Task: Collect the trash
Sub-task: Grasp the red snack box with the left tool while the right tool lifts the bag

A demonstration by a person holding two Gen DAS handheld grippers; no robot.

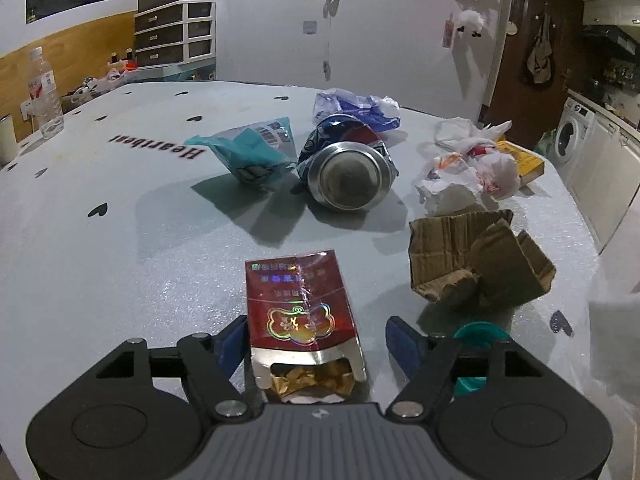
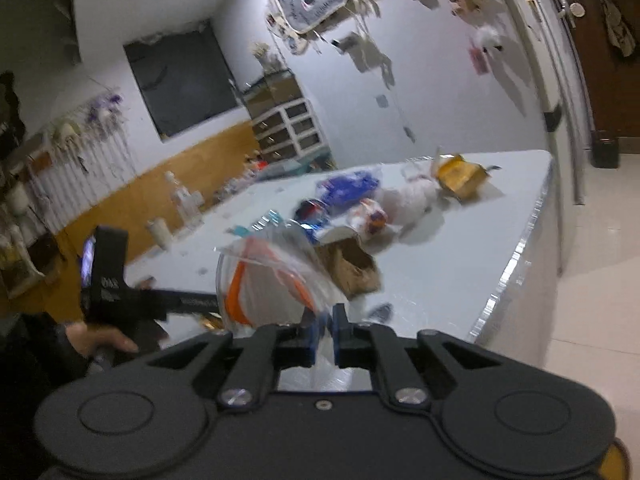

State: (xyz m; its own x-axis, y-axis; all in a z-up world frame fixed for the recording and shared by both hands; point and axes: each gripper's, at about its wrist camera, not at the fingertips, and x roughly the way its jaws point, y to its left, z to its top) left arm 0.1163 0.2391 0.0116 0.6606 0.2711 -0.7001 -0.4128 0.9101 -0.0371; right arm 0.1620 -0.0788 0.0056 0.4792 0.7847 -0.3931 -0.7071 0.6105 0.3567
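Left gripper spread around a red cigarette pack near the table's front edge should close squarely; right gripper pinches a clear plastic bag.

Motion blur smears the right wrist view's tabletop litter beyond telling apart.

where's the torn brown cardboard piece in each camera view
Left wrist view: the cardboard piece lies right of centre on the table, beyond the right finger.
Right wrist view: the cardboard piece sits at centre, just behind the clear bag.
Shared landmark: the crushed blue can.
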